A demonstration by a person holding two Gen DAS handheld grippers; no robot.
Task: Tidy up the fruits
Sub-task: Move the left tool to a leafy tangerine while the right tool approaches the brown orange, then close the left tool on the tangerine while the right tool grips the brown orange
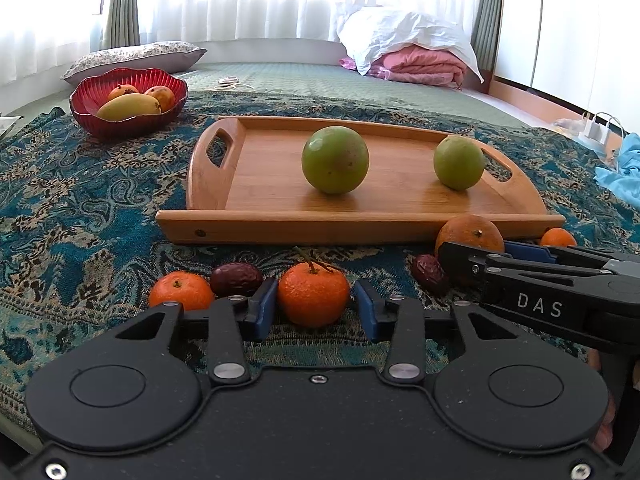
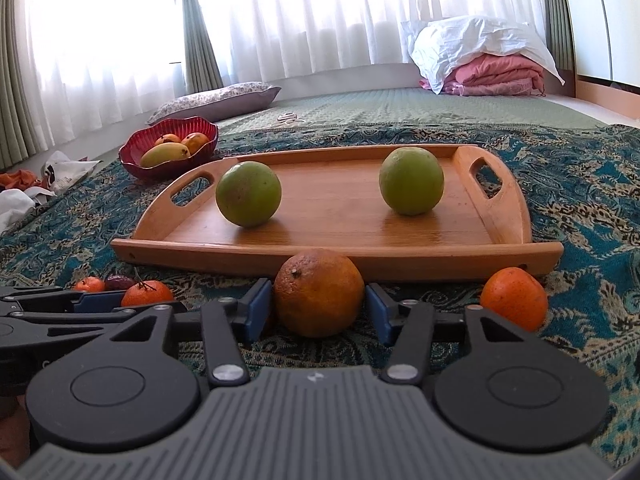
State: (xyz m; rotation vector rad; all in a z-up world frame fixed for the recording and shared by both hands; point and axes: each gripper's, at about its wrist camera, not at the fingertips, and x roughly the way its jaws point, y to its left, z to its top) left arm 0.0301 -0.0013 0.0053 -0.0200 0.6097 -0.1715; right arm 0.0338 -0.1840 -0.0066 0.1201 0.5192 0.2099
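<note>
1. Left gripper (image 1: 316,306) brackets a small stemmed orange tangerine (image 1: 313,294) on the patterned teal bedspread (image 1: 80,200); blue pads look not quite touching.
2. Right gripper (image 2: 319,308) brackets a large dull orange (image 2: 319,293), pads seemingly touching.
3. Wooden handled tray (image 2: 340,254) behind holds two green round fruits (image 2: 248,193).

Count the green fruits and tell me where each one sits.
2. Both sit on the wooden tray: one green fruit toward its left end, the other green fruit toward its right end, near the handle. Nothing shows more, though the red bowl could hide some.
</note>
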